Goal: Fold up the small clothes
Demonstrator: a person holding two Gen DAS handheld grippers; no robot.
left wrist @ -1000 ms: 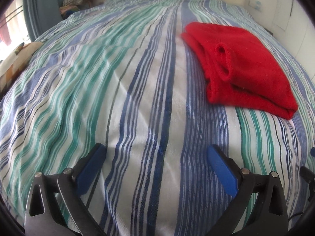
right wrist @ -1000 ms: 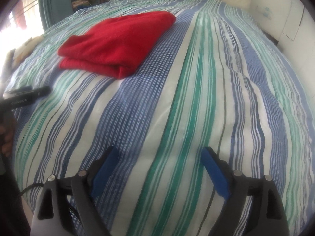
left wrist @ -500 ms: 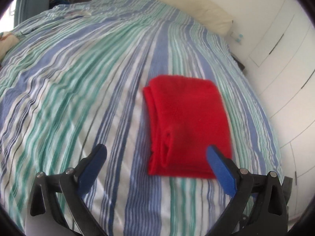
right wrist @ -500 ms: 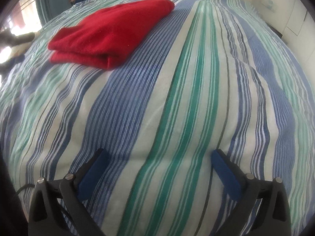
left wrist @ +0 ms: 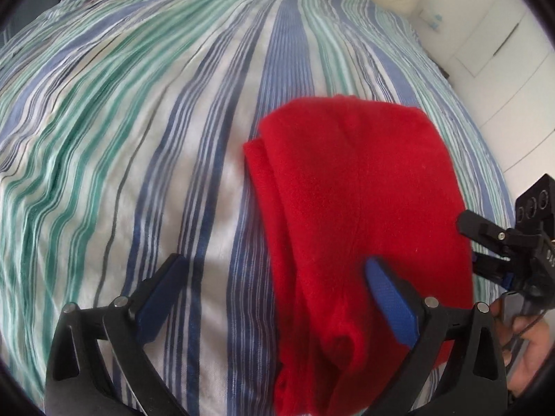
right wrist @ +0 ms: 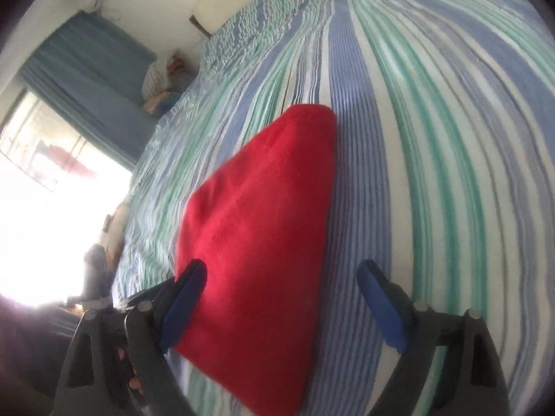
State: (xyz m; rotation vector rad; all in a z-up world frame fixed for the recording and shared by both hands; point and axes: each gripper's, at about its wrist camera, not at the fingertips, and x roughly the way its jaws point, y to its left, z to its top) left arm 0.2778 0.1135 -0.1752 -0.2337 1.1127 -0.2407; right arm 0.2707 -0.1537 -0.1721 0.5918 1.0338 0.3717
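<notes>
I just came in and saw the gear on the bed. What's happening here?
A person is folding small clothes with a hand-held gripper in each hand. A red garment lies already folded on the striped bed cover. Both grippers hang over it: the left gripper is open with nothing gripped, and the right gripper has its fingers closing, with the garment's near end seen between them but not pinched. Nothing is lifted.
</notes>
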